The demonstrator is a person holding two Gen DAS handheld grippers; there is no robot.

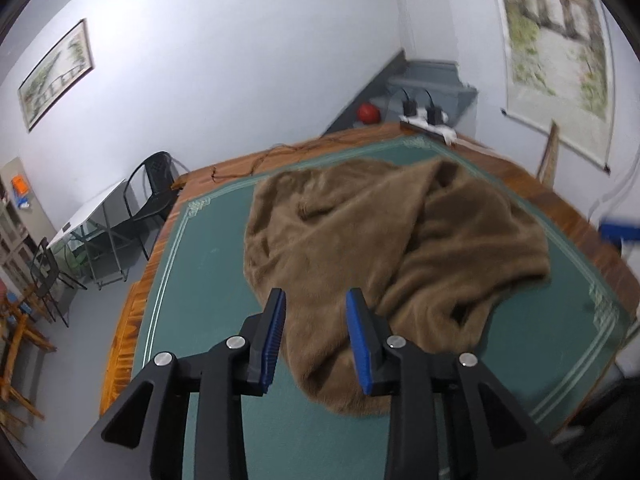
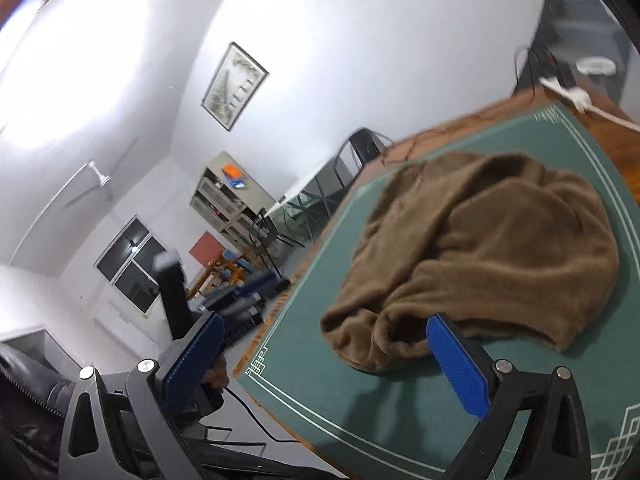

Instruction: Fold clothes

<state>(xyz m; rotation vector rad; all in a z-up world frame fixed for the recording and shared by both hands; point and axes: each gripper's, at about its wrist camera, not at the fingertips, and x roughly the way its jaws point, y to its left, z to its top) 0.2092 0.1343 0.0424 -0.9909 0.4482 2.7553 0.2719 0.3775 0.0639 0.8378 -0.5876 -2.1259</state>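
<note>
- The brown garment [image 1: 396, 256] lay crumpled in a heap on the green mat [image 1: 208, 280], at about the mat's middle in the left wrist view
- The left gripper [image 1: 316, 304] hung above the garment's near edge at 6 o'clock, its blue pads [image 1: 274, 344] parted by a modest gap; fleece showed between them but the pads did not press on it
- The right gripper [image 2: 324, 332] stood wide apart and held nothing; its right pad [image 2: 458, 368] sat just in front of the garment's near fold at 5 o'clock, its left pad off the table's edge at 7 o'clock
- Only the left wrist view showed the red ball [image 1: 368, 113] and the power strip [image 1: 426, 118] at 1 o'clock, and the scroll painting [image 1: 556, 36] at 2 o'clock
- Only the right wrist view showed the window [image 2: 130, 264] at 8 o'clock, the shelf [image 2: 228, 200] at 9 o'clock and a black cable [image 2: 248, 408] trailing below the table's edge
- Both views showed the wooden table [image 1: 352, 138] rim around the mat, and a framed picture [image 2: 234, 86] on the wall
</note>
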